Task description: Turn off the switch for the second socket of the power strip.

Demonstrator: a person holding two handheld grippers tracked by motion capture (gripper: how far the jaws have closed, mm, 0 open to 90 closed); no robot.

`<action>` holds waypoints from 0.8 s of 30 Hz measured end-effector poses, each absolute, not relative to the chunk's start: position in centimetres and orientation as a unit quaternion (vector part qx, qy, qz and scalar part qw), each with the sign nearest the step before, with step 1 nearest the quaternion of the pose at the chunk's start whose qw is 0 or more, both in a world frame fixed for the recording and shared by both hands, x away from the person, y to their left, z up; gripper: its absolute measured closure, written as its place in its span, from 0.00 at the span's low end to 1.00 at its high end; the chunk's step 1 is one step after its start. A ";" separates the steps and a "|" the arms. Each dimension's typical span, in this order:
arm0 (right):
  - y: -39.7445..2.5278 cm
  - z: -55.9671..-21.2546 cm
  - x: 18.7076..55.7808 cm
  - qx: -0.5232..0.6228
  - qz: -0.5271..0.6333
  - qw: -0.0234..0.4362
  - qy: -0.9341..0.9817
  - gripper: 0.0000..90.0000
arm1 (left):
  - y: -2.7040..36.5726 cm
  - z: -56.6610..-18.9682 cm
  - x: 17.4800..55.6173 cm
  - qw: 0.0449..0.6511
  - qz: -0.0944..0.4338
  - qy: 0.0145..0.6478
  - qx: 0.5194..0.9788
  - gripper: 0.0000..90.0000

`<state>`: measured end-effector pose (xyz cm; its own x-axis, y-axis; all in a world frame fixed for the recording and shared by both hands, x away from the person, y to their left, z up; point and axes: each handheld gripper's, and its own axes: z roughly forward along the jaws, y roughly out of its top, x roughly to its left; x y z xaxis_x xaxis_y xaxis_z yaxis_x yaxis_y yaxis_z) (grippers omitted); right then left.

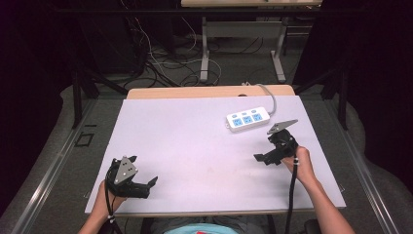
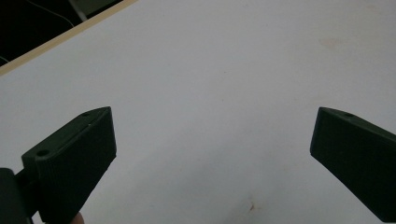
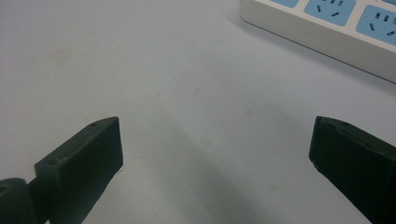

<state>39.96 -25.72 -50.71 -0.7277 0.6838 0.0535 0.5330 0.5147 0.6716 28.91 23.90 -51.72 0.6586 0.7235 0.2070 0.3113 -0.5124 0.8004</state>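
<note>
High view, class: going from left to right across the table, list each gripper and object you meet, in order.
left gripper → power strip → right gripper. The strip lies farther back on the white table; both grippers are open and hold nothing.

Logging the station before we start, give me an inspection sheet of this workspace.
Surface: white table top, faint stains, wooden edge at the back.
Job's things: white power strip with blue sockets, far right, untouched.
Clutter: nothing seen.
Grippers: left gripper near front left, open, holding nothing; right gripper open, short of the strip.
Cables: strip's grey cord runs off the back edge.
Surroundings: dark room, tangled wires on the floor, another table's legs.
</note>
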 end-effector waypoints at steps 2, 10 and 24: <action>-25.7 -50.6 40.2 0.352 0.346 0.106 0.863 0.03 | 23.8 -51.8 28.9 0.385 0.265 0.316 0.825 0.00; -25.9 -50.5 41.5 0.354 0.348 0.111 0.861 0.03 | 23.8 -51.8 28.9 0.385 0.264 0.316 0.826 0.00; -25.9 -50.5 43.4 0.362 0.340 0.111 0.861 0.03 | 23.8 -51.9 29.0 0.387 0.263 0.317 0.825 0.00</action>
